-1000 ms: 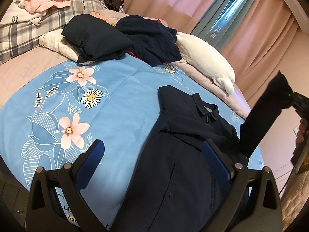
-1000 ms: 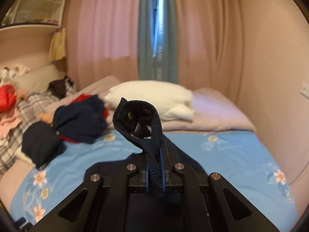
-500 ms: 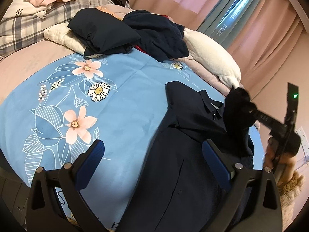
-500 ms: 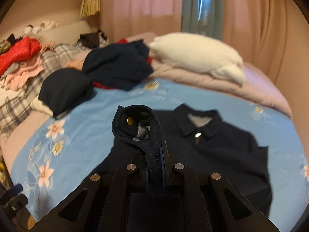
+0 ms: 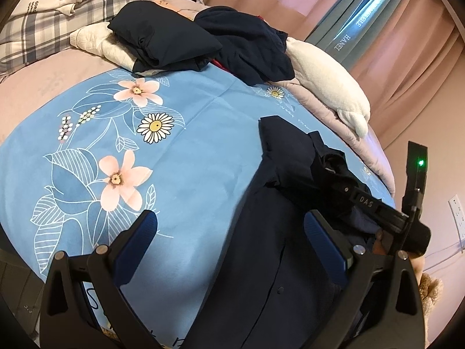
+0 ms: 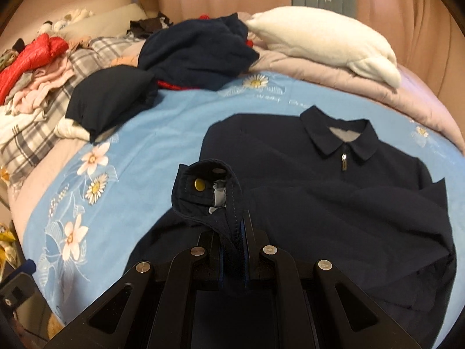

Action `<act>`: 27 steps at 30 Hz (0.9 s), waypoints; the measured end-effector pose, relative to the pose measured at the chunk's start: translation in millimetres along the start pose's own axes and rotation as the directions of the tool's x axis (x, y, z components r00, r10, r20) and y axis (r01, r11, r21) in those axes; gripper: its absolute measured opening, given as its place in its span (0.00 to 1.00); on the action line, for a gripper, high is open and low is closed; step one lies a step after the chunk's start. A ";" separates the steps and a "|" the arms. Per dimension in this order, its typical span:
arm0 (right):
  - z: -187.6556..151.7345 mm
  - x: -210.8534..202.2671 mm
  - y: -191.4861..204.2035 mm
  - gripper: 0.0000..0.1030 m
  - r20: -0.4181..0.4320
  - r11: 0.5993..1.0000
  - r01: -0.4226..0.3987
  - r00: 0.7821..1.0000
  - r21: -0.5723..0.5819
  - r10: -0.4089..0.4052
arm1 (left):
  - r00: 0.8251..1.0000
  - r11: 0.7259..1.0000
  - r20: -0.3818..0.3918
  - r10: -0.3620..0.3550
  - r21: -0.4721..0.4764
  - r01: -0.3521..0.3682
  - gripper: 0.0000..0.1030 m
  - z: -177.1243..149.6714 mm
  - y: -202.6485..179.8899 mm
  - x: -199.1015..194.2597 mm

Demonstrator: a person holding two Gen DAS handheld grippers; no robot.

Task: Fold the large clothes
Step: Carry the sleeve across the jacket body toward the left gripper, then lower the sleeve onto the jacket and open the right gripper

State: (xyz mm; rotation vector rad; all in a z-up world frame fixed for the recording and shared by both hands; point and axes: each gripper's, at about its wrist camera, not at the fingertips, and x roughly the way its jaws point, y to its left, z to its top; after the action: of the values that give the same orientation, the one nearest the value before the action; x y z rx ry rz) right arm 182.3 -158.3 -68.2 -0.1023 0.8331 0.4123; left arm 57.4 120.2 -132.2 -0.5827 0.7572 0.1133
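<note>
A dark navy collared jacket (image 6: 334, 192) lies front up on the blue floral bedspread (image 6: 162, 145), collar toward the pillows. My right gripper (image 6: 232, 232) is shut on the jacket's sleeve cuff (image 6: 203, 189), which shows a brass snap, and holds it over the jacket's chest. In the left wrist view the jacket (image 5: 270, 247) lies under my left gripper (image 5: 229, 229), which is open and empty just above its lower left part. The right gripper (image 5: 345, 186) shows there with the cuff (image 5: 334, 160), over the jacket near the collar.
Folded and heaped dark clothes (image 6: 189, 52) lie at the head of the bed beside a white pillow (image 6: 325, 35). A plaid blanket with pink and red clothes (image 6: 37, 67) is piled at the left. Pink curtains (image 5: 407, 43) hang behind.
My right gripper has carried the sleeve cuff down from mid-air and inward across the jacket's chest. My left gripper stays open and has shifted slightly over the jacket's lower left.
</note>
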 end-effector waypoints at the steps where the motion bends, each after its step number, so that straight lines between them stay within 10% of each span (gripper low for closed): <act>1: -1.3 2.5 0.6 0.10 -0.009 1.000 -0.002 1.000 -0.001 0.002 | 1.000 1.000 -0.002 0.002 -0.002 -0.002 0.98 0.0 0.8 0.9; 21: -28.2 42.0 7.3 0.12 -0.159 1.000 -0.019 0.987 -0.006 0.018 | 0.999 1.000 -0.048 0.018 -0.008 -0.018 0.98 -4.4 3.6 16.7; 27: -29.8 28.2 4.9 0.32 -0.147 0.998 -0.067 0.987 0.015 0.068 | 0.998 1.000 -0.067 -0.009 -0.018 0.008 0.98 -0.3 -4.3 19.4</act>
State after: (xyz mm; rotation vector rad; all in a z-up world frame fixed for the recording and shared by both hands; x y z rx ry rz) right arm 176.5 -152.3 -108.7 -0.0964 0.9865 0.4686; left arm 72.6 114.3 -143.6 -0.6090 0.8198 0.0926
